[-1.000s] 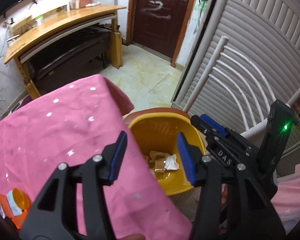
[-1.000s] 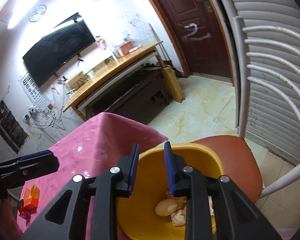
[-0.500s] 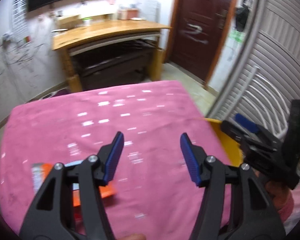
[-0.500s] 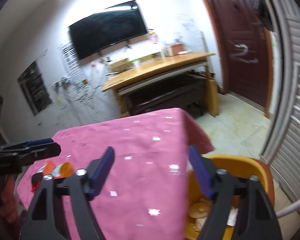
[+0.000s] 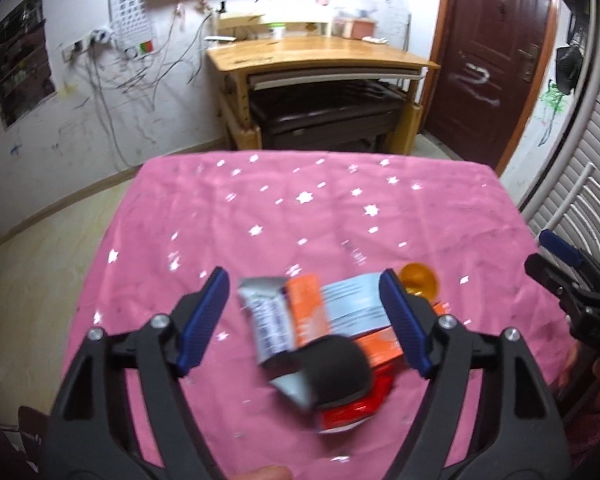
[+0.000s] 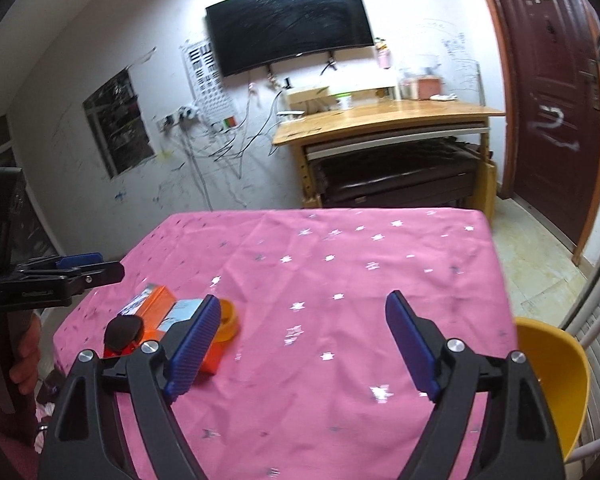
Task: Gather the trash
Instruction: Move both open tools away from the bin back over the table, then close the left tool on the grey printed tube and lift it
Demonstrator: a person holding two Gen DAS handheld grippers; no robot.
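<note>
A pile of trash lies on the pink star-print tablecloth (image 5: 340,208): an orange and grey carton (image 5: 304,312), a red item with a black cap (image 5: 340,368) and a small round orange tub (image 5: 420,280). My left gripper (image 5: 304,320) hovers over the pile. Its jaws are opening, the carton shows between them, and the pads touch nothing. In the right wrist view the same carton (image 6: 156,304) and tub (image 6: 228,318) sit at the left. My right gripper (image 6: 302,344) is over bare cloth (image 6: 340,264), jaws opening and empty. The yellow bin (image 6: 556,384) stands beyond the table's right edge.
A wooden desk (image 5: 320,52) with a dark bench under it stands against the far wall, under a black screen (image 6: 288,20). A dark red door (image 5: 496,60) is at the right. White chair rails and a slatted shutter (image 5: 572,200) close off the right side.
Both grippers swung left from over the yellow bin to over the pink table. Both sets of jaws opened wider. The trash pile came into view under the left gripper.
</note>
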